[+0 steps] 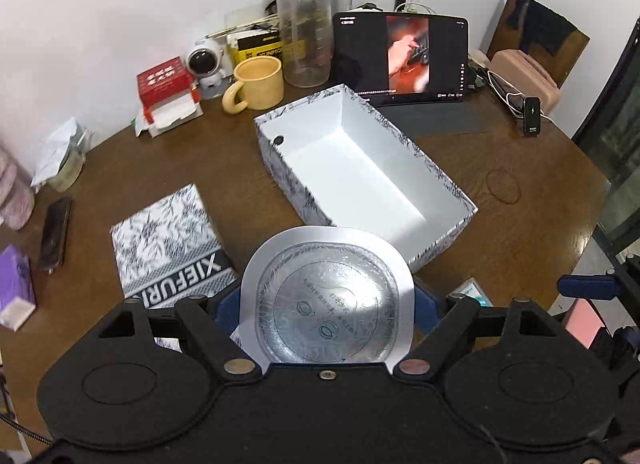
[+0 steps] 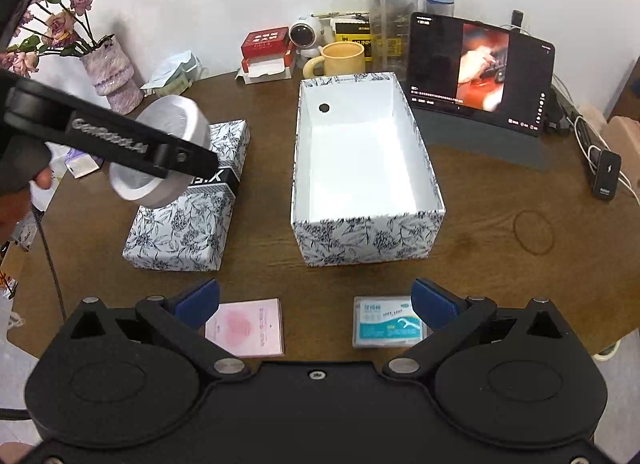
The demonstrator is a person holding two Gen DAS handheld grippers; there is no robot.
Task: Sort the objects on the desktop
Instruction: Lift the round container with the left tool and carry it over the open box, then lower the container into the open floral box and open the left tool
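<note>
My left gripper (image 1: 328, 300) is shut on a round silver foil-sealed tub (image 1: 326, 300), its lid facing the camera. In the right wrist view the tub (image 2: 176, 120) hangs tilted above the floral box lid (image 2: 188, 224), left of the open floral box (image 2: 368, 236). The box (image 1: 288, 172) is white inside and holds nothing that I can see. My right gripper (image 2: 316, 298) is open and low over the table's near edge. A pink card (image 2: 246, 328) lies by its left finger, and a clear floss-pick case (image 2: 386, 326) by its right finger.
Along the back wall stand a propped tablet (image 2: 480, 68), a clear water bottle (image 2: 390, 16), a yellow mug (image 2: 340, 58), a red box (image 2: 266, 42) and an astronaut toy (image 2: 306, 34). A flower vase (image 2: 112, 72) stands at the far left and a power bank (image 2: 606, 176) at the right.
</note>
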